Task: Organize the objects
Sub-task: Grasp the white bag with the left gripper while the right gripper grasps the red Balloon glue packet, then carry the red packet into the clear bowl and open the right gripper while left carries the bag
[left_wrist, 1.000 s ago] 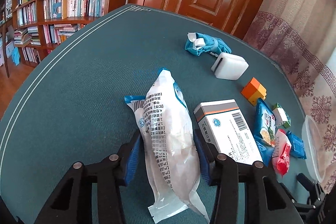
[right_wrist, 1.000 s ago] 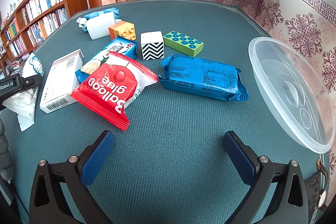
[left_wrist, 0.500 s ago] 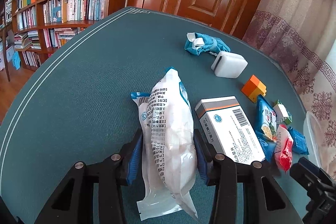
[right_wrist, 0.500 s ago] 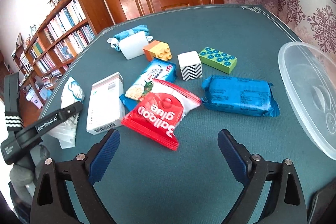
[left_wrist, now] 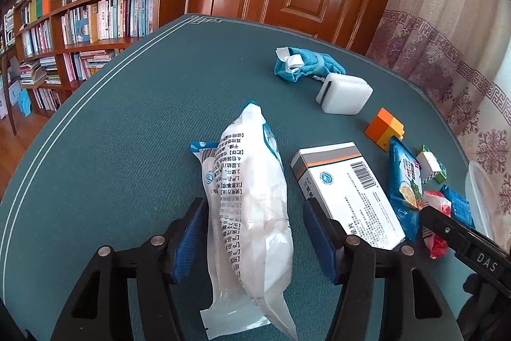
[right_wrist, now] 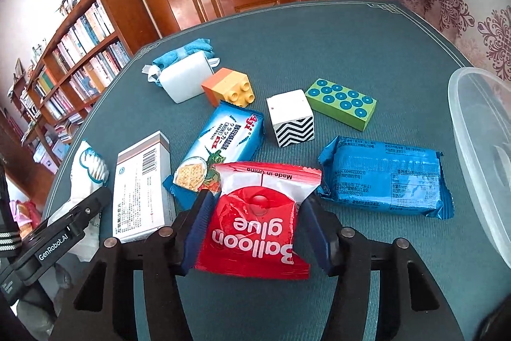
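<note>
Item: red Balloon glue packet, clenched in right gripper jaws just closing for sorting; left gripper jaws, just opening, release white cotton-swab bag onto tabletop.

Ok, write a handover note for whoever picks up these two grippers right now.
Left gripper: jaws have just been opening; they straddle the white bag without gripping it.
Right gripper: jaws have just been closing and now pinch the red Balloon glue packet.
The box, cracker pack and blue packet lie loose on the table.
Done: nothing shows in the clear container.
Left: all the sorting.
</note>
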`<state>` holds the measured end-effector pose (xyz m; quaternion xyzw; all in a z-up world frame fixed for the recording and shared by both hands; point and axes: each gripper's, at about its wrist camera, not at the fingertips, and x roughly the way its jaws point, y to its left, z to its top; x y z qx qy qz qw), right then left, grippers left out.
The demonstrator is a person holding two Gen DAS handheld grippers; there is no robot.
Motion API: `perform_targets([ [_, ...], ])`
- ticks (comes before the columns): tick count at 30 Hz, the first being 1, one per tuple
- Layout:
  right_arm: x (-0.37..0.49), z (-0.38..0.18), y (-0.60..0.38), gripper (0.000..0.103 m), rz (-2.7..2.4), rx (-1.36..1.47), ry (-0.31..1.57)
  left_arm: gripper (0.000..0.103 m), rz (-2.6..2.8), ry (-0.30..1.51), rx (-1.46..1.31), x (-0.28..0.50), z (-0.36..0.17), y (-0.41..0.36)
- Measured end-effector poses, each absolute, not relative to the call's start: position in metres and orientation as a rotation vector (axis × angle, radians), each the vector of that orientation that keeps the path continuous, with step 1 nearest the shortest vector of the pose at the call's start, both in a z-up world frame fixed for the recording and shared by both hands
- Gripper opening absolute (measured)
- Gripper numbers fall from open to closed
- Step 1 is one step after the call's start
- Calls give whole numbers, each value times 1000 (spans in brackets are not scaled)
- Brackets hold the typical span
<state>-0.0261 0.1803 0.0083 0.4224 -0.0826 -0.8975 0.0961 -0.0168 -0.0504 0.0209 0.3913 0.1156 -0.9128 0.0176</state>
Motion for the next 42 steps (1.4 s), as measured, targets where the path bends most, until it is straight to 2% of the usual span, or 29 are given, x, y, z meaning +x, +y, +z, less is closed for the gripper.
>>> perform_targets([
  [5,-19,8,180,53,-2676,1226,-231,63,-2839,345,1215,-16,21,-50],
  [6,-16,9,180,52,-2680,1219,-227,60,-2841,343,1214,-16,21,-50],
  [8,-12,11,181,52,-2683,1205,-229,47,-2840,340,1213,-16,21,-51],
  [9,-9,12,182,52,-2685,1196,-231,46,-2845,346,1216,-16,21,-51],
  [17,14,25,191,52,-2708,1123,-256,45,-2862,361,1175,-11,25,-52],
  [25,31,39,212,52,-2759,1090,-275,45,-2891,298,1094,-2,41,-46],
  [42,53,60,326,52,-3003,1085,-343,45,-3039,154,1135,9,63,17],
])
